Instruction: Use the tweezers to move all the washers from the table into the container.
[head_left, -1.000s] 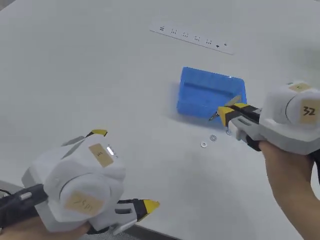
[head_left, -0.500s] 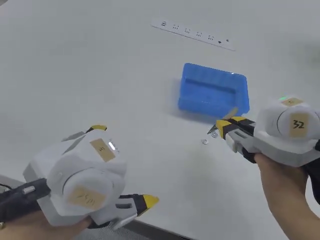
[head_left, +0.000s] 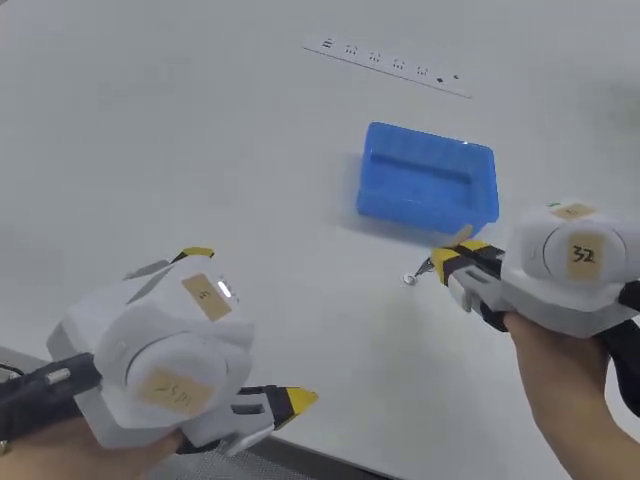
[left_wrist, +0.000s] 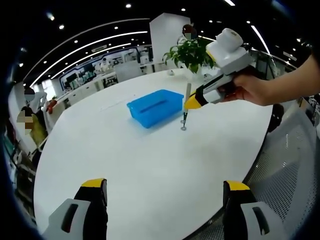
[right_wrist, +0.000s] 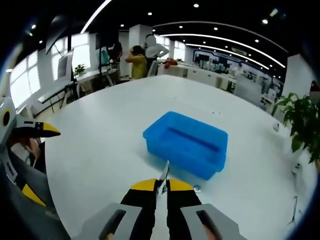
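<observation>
The right gripper (right_wrist: 159, 186) is clenched on the tweezers (right_wrist: 163, 172), whose tips point down at the table (head_left: 200, 130). One washer (head_left: 408, 280) lies just beside the tips, at their 8 o'clock in the head view. The blue container (head_left: 430, 180) sits near, at 12 o'clock. The left gripper (left_wrist: 162, 187) gapes wide, holding nothing.

L claw (head_left: 248, 335), lower left of head view: jaws wide apart. R claw (head_left: 445, 262), mid-right, gripped by a hand (head_left: 548, 352): jaws pressed together on the tweezers (right_wrist: 163, 173), pointing left.
</observation>
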